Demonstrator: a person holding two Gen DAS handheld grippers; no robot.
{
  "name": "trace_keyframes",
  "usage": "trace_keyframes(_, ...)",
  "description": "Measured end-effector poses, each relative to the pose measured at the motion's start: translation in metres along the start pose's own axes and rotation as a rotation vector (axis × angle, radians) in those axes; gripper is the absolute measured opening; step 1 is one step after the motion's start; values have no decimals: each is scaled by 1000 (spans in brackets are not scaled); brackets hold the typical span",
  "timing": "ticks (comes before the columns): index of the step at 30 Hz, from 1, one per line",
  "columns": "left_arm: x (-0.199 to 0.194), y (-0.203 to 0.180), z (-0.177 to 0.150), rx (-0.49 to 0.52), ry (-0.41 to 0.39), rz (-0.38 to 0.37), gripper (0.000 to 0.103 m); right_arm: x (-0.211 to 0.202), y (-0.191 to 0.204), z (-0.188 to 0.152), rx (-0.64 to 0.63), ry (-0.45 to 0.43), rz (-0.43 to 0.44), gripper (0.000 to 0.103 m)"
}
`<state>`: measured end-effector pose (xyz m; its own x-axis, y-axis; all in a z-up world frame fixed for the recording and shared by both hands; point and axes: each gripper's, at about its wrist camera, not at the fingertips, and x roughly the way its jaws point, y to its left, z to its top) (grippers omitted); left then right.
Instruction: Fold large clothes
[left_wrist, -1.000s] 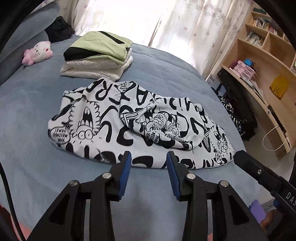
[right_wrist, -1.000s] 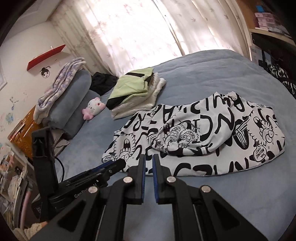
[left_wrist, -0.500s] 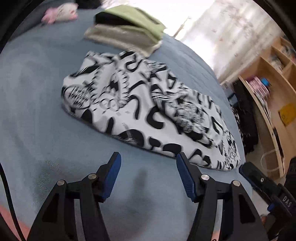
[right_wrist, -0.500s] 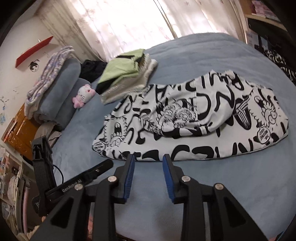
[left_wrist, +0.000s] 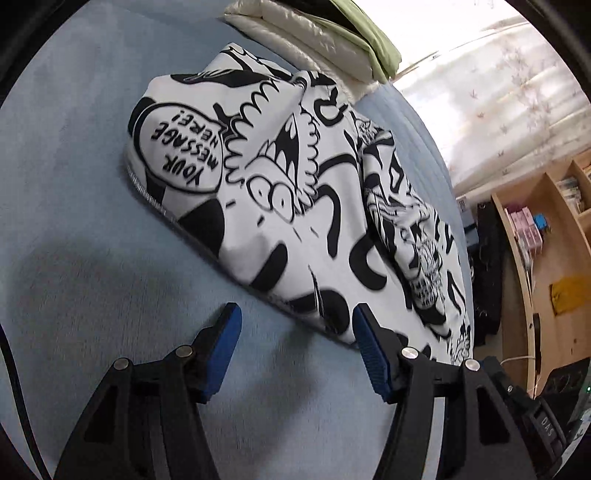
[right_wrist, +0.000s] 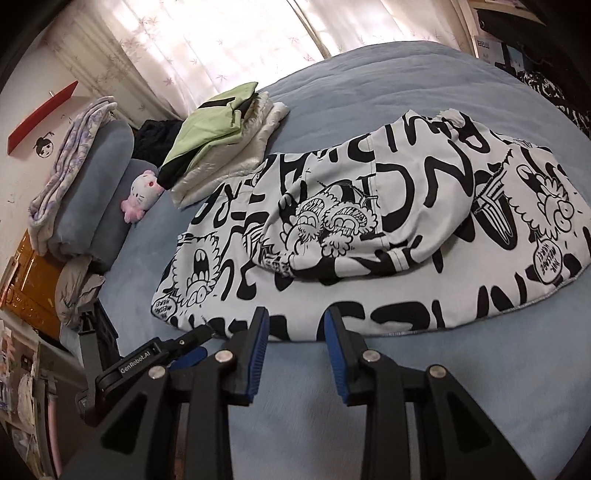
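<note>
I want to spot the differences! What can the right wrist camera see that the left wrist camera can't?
Only the right wrist view shows the pink plush toy, the grey pillows and the red wall shelf. Only the left wrist view shows the wooden bookshelf. Both show the black-and-white printed garment, the folded clothes stack, the blue bed and the curtains.

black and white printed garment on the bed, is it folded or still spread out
Partly folded: the black and white printed garment lies flat on the blue bed with one part doubled over its middle, not in a compact stack.
</note>
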<state>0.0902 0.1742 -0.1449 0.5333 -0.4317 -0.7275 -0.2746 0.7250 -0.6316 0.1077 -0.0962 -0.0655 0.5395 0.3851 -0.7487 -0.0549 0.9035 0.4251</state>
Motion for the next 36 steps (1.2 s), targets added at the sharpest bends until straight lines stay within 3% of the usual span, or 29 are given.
trace_keyframes(9,28,7,43,-49,-73,-5,61,24,2,10,-23,7,-3,31)
trace_keyframes(13,38,9,69,-74,-129,2,60,27,5,28,-71,-51,-37,31)
trace_keyframes(17,42,10,82,-85,-185,18,46,35,7,53,-128,-111,-93,31)
trace_keyframes(22,40,3,84,-9,-231,50,33,62,8,77,-194,-135,-155,31)
trace_keyframes(26,31,-5,84,55,-264,61,21,92,3,89,-240,-116,-222,19)
trace_keyframes(32,19,-19,83,126,-292,78,15,125,-33,88,-177,-47,-253,17)
trace_keyframes(36,10,-29,81,159,-302,77,12,131,-37,73,-204,-75,-251,17)
